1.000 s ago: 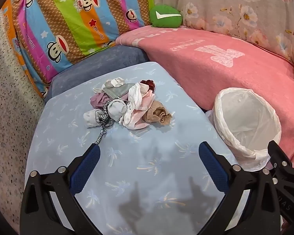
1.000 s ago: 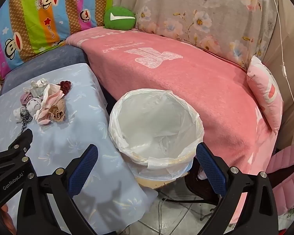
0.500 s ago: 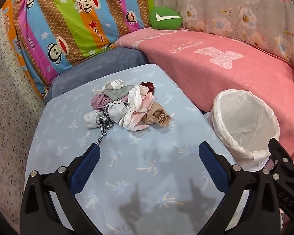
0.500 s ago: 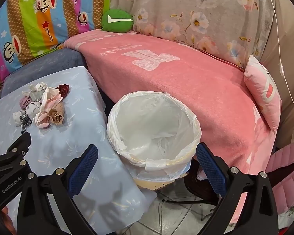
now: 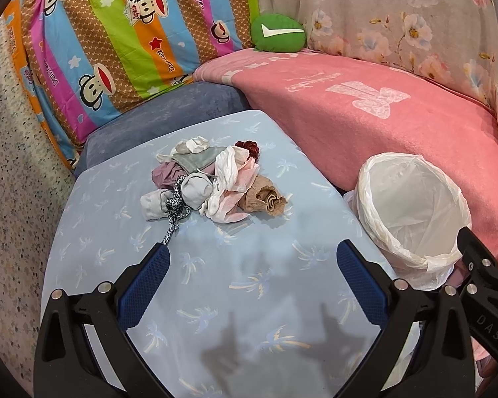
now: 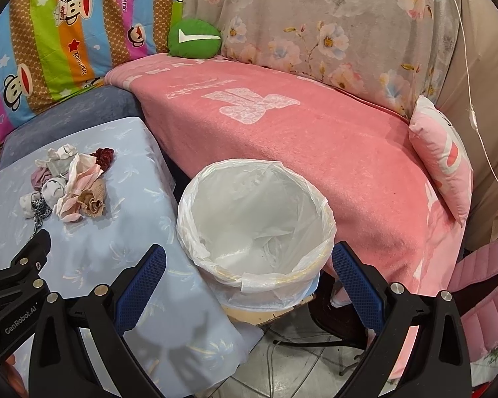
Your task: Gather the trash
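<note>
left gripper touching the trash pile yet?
Apart. The left wrist view shows the left gripper open, with bare blue tablecloth between its jaws and the trash pile; only the leopard-print strap's tip nears one jaw.

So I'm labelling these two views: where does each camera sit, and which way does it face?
Left wrist: on the left gripper, facing the trash pile on the blue-clothed table; its open fingers and part of the right gripper show.
Right wrist: on the right gripper, facing the lined bin; its open fingers and part of the left gripper show.
Shared: pile, table, bin, pink blanket.
</note>
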Demonstrator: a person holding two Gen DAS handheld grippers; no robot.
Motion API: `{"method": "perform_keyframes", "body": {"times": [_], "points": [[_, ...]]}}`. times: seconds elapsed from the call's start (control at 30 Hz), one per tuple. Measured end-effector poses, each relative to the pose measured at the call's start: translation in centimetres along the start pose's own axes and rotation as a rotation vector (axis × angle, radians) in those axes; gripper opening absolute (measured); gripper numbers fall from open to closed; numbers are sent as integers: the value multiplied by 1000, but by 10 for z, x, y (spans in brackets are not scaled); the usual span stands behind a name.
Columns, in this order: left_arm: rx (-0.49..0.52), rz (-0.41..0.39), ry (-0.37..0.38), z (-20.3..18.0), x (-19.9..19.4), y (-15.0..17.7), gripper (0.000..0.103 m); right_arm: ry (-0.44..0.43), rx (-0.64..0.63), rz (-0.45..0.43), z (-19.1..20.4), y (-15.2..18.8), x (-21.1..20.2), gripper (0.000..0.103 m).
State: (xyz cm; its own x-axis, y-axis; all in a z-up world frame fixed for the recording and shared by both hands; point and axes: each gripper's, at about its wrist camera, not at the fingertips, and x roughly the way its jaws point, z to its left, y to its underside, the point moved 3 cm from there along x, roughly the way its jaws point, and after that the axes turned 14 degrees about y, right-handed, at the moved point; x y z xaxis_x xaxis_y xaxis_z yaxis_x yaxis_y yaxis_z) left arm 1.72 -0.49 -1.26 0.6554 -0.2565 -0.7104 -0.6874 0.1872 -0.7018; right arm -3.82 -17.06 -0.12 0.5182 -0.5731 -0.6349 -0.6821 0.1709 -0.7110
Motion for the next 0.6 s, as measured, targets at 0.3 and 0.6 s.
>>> {"method": "perform_keyframes", "body": {"times": [0.3, 0.6], "points": [[6, -12, 4, -1, -3, -1, 96, 2, 3, -4, 0, 1, 0, 98], [9, -16, 6, -2, -3, -2, 96, 5, 7, -6, 0, 0, -1, 98]]}}
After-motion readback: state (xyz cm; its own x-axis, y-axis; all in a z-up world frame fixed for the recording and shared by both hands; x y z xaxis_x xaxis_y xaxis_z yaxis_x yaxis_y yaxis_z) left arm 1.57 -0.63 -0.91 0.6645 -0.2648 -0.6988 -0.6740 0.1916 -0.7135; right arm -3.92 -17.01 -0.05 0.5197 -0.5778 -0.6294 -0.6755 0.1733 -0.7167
